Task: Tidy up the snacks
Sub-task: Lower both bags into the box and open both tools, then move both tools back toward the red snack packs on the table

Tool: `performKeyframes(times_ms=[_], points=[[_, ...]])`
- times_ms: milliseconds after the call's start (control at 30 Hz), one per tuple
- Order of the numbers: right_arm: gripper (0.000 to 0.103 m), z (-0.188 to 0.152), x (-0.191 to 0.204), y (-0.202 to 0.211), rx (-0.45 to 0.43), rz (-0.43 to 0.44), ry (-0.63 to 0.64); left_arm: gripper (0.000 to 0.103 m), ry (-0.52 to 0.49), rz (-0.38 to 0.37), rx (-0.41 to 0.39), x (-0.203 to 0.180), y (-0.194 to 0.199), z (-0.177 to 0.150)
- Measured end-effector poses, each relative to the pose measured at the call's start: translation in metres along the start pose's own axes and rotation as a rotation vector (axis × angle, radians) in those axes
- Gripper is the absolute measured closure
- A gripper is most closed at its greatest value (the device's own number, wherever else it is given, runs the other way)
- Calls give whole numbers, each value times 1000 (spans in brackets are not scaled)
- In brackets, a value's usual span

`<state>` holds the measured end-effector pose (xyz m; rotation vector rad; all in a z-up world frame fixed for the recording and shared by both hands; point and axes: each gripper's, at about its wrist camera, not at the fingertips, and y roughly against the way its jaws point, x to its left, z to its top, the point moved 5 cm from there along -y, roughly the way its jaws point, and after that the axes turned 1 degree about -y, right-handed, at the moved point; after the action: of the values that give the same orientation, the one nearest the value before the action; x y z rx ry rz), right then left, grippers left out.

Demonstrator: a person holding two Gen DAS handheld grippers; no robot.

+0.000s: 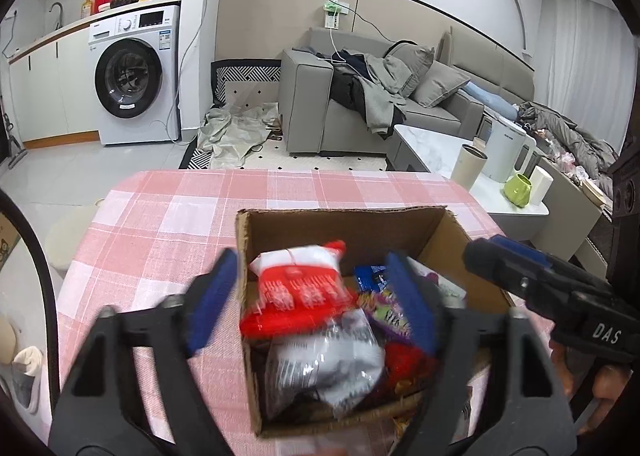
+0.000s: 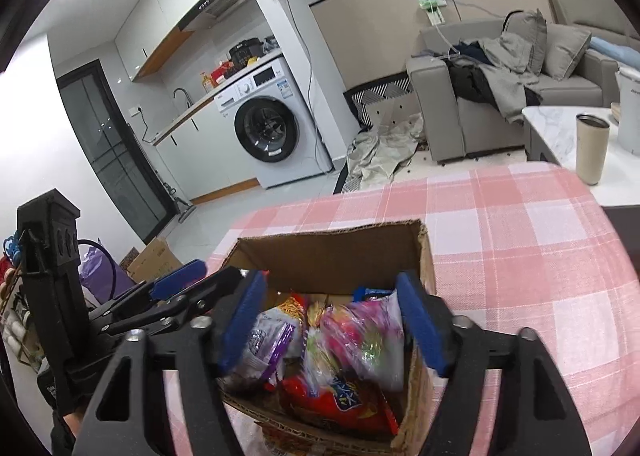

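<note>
An open cardboard box (image 1: pixel 344 228) of snack packets stands on a pink checked tablecloth (image 1: pixel 168 212). My left gripper (image 1: pixel 316 296) is open above the box, with a red and white packet (image 1: pixel 304 292) between its blue pads, blurred. I cannot tell whether it touches them. A silver packet (image 1: pixel 332 364) lies below. My right gripper (image 2: pixel 332 324) is open over the same box (image 2: pixel 340 256), above a pink clear packet (image 2: pixel 368 336), a purple packet (image 2: pixel 268 340) and a red packet (image 2: pixel 340 400). The right gripper also shows in the left wrist view (image 1: pixel 532 280).
A white coffee table (image 1: pixel 432 148) with a kettle (image 1: pixel 506 150), a beige cup (image 1: pixel 468 166) and a green mug (image 1: pixel 518 190) stands beyond the table's far right edge. A grey sofa (image 1: pixel 320 112) and a washing machine (image 1: pixel 134 76) stand behind. Cardboard boxes (image 2: pixel 154 260) sit on the floor left.
</note>
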<state>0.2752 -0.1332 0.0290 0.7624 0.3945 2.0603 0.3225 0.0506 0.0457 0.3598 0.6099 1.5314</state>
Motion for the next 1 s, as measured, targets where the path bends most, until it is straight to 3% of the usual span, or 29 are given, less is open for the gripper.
performKeyframes(times_ms=[100,200,1000], points=[[6,-3,1,7,1,-4,20,17,-4,-11,-6,-2,13,-4],[1,-10,2,13,1,1,35,1,-25,-12,-26,-6,28,-8],[0,-69,30,70,-1,-31,205,1,-74,16,-56,1,123,-81]])
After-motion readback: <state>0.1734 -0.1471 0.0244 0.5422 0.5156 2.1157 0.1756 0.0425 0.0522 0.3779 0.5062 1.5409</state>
